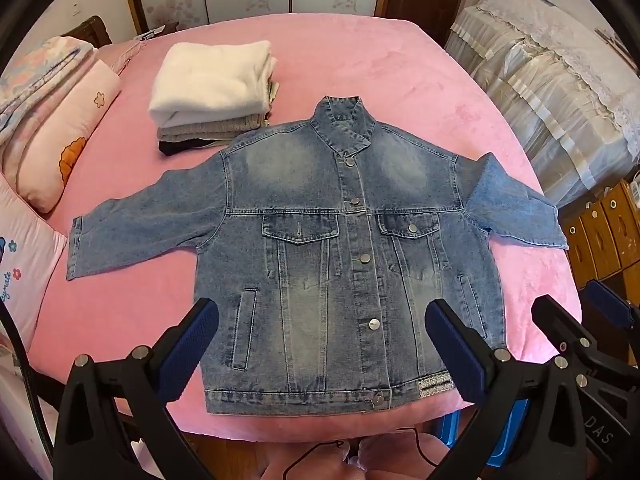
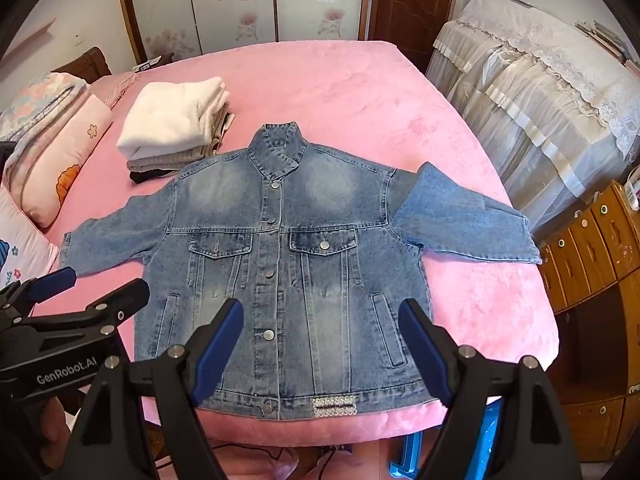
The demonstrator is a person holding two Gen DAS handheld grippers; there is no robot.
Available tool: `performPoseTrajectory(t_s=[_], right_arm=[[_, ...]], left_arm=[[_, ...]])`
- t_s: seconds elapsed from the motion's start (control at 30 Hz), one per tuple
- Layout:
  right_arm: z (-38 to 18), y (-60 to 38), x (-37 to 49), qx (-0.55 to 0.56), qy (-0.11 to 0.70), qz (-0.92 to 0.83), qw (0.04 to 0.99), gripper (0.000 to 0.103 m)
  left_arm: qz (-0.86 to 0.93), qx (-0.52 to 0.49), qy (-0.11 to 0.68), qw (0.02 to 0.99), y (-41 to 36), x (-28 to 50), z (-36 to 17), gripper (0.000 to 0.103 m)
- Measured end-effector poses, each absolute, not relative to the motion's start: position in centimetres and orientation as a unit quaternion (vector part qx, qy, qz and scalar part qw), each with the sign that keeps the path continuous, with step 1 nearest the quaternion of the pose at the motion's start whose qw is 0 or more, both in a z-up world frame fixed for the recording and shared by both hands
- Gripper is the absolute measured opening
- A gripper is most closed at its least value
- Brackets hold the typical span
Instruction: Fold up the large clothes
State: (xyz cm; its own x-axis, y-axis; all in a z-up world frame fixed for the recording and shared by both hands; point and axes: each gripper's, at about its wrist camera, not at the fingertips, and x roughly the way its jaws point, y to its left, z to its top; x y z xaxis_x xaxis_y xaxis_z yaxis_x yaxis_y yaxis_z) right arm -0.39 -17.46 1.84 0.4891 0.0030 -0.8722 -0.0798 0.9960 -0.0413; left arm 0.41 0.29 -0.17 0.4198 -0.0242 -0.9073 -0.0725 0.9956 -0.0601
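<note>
A blue denim jacket [image 1: 332, 256] lies flat, front up and buttoned, on the pink bed [image 1: 380, 80], collar away from me, both sleeves spread out to the sides. It also shows in the right wrist view [image 2: 288, 264]. My left gripper [image 1: 322, 316] is open and empty, held above the jacket's lower hem. My right gripper [image 2: 322, 318] is open and empty, also above the hem. The right gripper shows at the right edge of the left wrist view [image 1: 576, 312]; the left gripper shows at the left edge of the right wrist view [image 2: 84, 284].
A stack of folded clothes [image 1: 212, 92] with a white one on top sits on the bed beyond the jacket's left sleeve. Pillows and quilts [image 1: 52, 120] lie at the left. A lace-covered piece of furniture [image 2: 540, 92] and wooden drawers [image 2: 592, 248] stand right of the bed.
</note>
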Motion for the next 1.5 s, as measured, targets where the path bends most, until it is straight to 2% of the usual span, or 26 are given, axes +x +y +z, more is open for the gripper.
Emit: performPoseTrajectory(t_s=[1.5], right_arm=[[2.0,-16.4,-1.8,-0.025,0.506,0.015,0.862,0.08]], left_arm=[[0.002,-0.042,0.536,0.843,1.7,-0.4,-0.1,0.103]])
